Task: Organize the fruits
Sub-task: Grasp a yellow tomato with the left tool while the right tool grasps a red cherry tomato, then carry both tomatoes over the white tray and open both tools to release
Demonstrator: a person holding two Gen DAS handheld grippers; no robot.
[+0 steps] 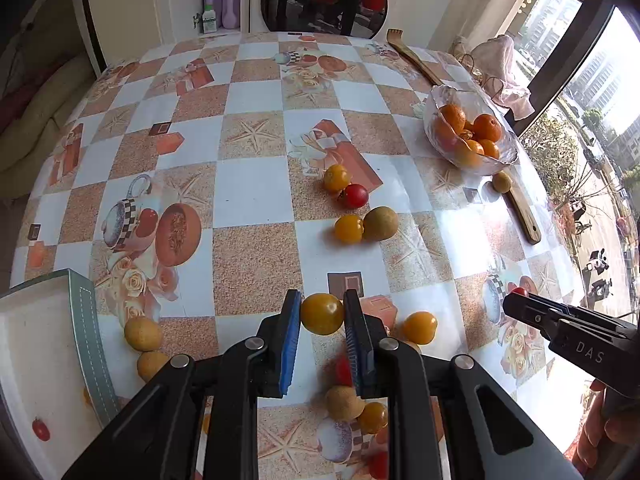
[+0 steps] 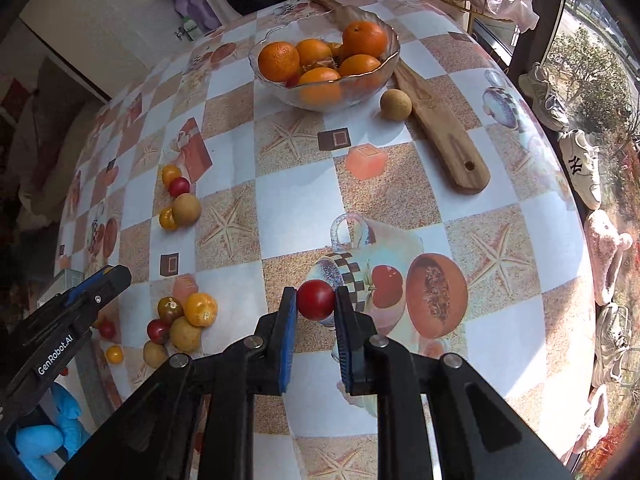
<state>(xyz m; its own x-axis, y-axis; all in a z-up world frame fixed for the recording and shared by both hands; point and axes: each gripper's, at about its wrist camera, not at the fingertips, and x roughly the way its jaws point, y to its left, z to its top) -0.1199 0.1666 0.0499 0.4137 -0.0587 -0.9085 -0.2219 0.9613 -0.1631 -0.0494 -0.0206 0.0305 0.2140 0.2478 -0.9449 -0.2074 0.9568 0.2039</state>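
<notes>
Fruits are lying scattered across the bench (image 1: 256,196). Left tool (image 1: 321,314) is clamping a yellow tomato (image 1: 322,314) above it; right tool (image 2: 315,300) is clamping a red tomato (image 2: 315,300). Oranges are sitting in the far glass bowl (image 2: 280,92).

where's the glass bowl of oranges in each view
Left wrist view: glass bowl of oranges sits upper right, near the table's far edge by the window.
Right wrist view: the bowl sits top centre.
Shared landmark: the long wooden board, running past the bowl with a small tan fruit against it.
</notes>
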